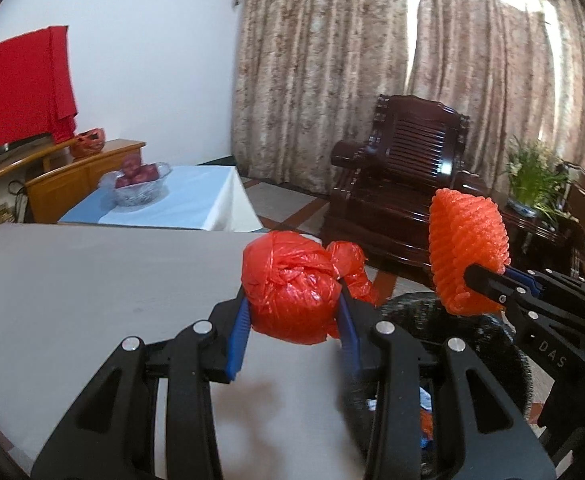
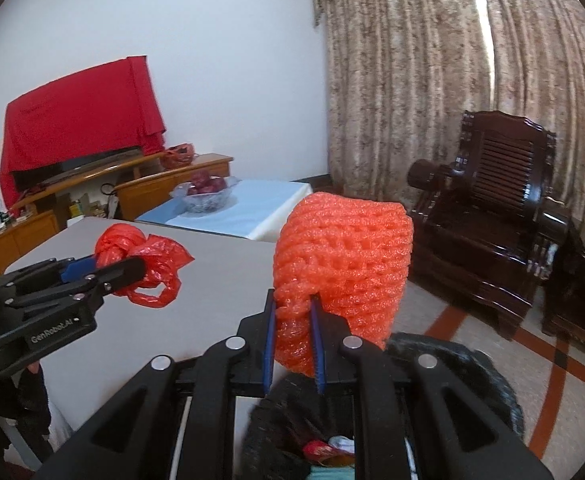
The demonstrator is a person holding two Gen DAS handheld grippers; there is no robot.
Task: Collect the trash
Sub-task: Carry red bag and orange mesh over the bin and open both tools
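Living room: white wall, patterned curtains, a grey desk (image 1: 92,280) in the foreground. The landmark for all positions is the black bin (image 2: 452,364), which stands on the floor just beside the desk's right edge.

Left of the bin, over the desk edge, the left tongs (image 1: 294,312) are clamped on a crumpled red bag (image 1: 288,288). The bag is held clear of the desktop, its knotted handles trailing toward the bin. Judged light, soft and slippery; the grip across the balled body looks the sound place, since loose handles could slide out.

Over the bin's rim, the right tongs (image 2: 294,336) are closed on the lower end of an orange foam net (image 2: 344,264), the rest standing up above the fingers. Judged very light, springy and easily crushed; the pinch at the bunched end appears adequate.

Bin contents: partly visible between the tong arms; a red wrapper and pale scraps, otherwise indistinct.

Far behind the bin to the left, a glass bowl (image 2: 206,196) of red fruit sits on a second, blue-covered table (image 2: 260,208). Behind the bin to the right, a dark wooden armchair (image 2: 488,216).
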